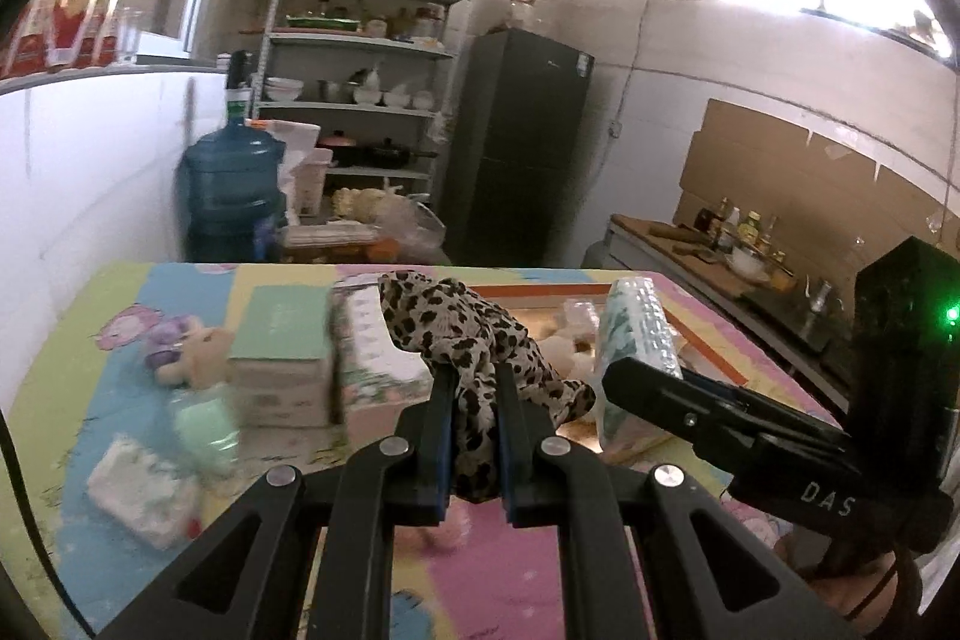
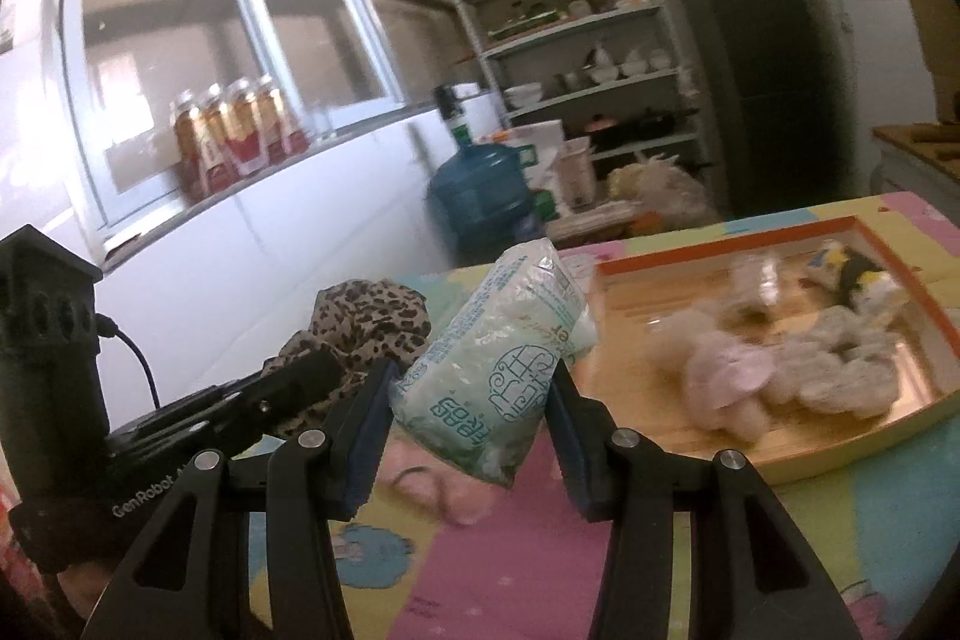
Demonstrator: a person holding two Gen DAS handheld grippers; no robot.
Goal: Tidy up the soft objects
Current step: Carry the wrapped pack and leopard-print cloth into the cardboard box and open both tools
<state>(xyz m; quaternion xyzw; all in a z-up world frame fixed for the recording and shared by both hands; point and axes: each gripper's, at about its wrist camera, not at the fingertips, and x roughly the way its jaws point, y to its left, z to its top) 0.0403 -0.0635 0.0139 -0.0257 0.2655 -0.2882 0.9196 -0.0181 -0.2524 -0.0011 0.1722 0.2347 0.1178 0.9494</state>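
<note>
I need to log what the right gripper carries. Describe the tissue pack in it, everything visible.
The tissue pack is a soft packet in clear crinkled plastic with teal printing, white tissues showing through. It is tilted, top leaning right, clamped between the right gripper pads and lifted off the colourful mat, left of the orange-rimmed tray.

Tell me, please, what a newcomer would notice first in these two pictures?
First, the leopard-print cloth, pinched between the shut left gripper above the colourful mat. Next, the tissue pack clamped in the right gripper. Behind it, to the right, the orange-rimmed tray holds plush toys.
</note>
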